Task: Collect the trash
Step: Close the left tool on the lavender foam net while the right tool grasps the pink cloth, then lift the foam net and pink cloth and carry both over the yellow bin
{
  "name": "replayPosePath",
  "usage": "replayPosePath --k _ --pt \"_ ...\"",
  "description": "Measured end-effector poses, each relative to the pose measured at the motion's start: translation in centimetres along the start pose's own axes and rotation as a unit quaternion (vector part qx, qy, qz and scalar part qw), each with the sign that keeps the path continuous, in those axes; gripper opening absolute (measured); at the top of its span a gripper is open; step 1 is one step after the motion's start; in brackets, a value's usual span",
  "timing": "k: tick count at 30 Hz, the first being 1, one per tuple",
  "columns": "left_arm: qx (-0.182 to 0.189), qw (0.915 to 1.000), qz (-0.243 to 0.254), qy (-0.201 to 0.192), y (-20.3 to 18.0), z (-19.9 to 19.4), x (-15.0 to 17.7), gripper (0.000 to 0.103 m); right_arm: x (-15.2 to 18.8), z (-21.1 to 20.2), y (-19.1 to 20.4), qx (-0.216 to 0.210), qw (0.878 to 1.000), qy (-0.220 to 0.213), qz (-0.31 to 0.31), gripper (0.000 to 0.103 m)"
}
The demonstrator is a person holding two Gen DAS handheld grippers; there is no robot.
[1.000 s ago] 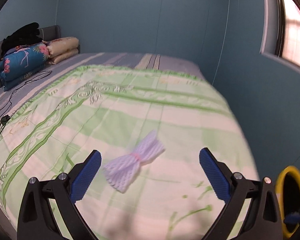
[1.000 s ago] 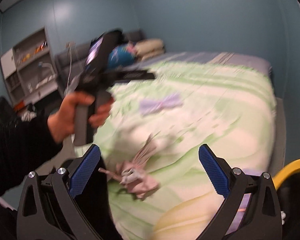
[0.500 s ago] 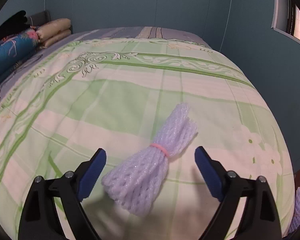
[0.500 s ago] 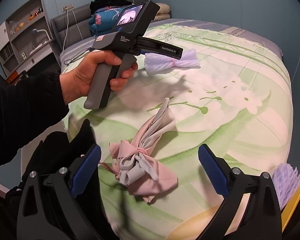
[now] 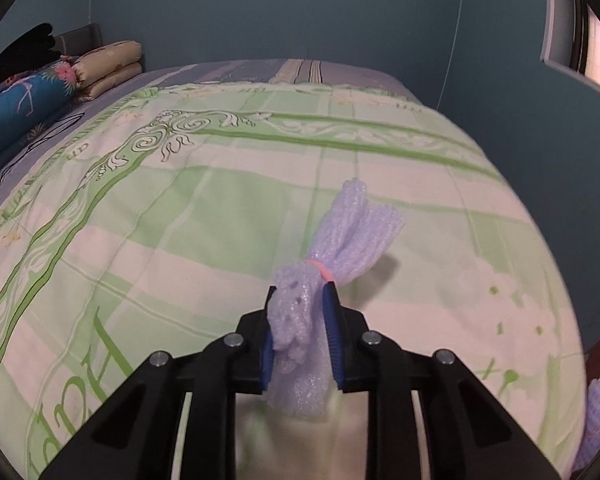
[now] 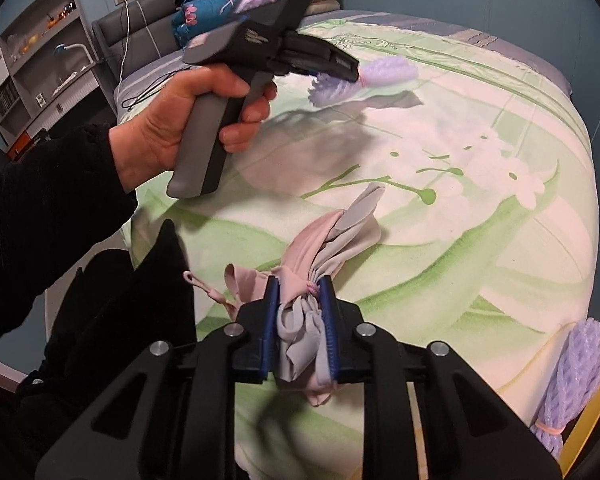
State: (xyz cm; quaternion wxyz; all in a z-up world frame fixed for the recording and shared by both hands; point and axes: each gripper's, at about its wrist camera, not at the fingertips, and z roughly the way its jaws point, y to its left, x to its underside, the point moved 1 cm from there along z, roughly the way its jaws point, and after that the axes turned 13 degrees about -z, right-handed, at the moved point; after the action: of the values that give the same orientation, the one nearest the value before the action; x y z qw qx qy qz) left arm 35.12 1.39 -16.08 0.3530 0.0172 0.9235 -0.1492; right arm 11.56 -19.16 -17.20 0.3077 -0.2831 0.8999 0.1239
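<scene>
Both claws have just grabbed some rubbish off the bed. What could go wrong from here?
The left gripper, whose jaws have just been closing, pinches only one end of the purple foam net; the soft foam might slip out when lifted. The right gripper, also just closed, holds the pink cloth bundle low against the bedspread, so it could snag that fabric too. A loose pink loop dangles and might catch.
</scene>
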Motion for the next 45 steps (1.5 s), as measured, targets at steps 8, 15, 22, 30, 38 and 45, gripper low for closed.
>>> replayPosePath --k 8,15,22,30,38,45 --pt "0.053 0.9967 0.004 -0.062 -3.1 -9.7 1.1 0.021 0.9 -5.2 -3.2 -0.03 0.996 -0.029 0.074 0.018" --pt "0.097 0.9899 0.011 -0.103 -7.3 -18.2 4.2 0.021 2.6 -13.1 -5.5 0.046 0.992 -0.077 0.091 0.018" --pt "0.154 0.976 0.053 -0.145 -13.6 -24.8 6.5 0.021 5.6 -19.7 -8.2 0.127 0.978 -0.122 0.114 0.018" --pt "0.207 0.9593 0.105 -0.16 -20.6 -28.8 8.8 0.021 9.5 -24.9 -11.1 0.2 0.957 -0.156 0.143 0.018" --pt "0.229 0.9553 0.14 -0.125 -26.6 -27.1 10.2 0.021 13.2 -26.1 -13.1 0.225 0.946 -0.153 0.177 0.018" --pt "0.248 0.9544 0.153 -0.064 -30.9 -23.2 11.5 0.021 15.8 -26.0 -14.2 0.238 0.94 -0.134 0.205 0.018"
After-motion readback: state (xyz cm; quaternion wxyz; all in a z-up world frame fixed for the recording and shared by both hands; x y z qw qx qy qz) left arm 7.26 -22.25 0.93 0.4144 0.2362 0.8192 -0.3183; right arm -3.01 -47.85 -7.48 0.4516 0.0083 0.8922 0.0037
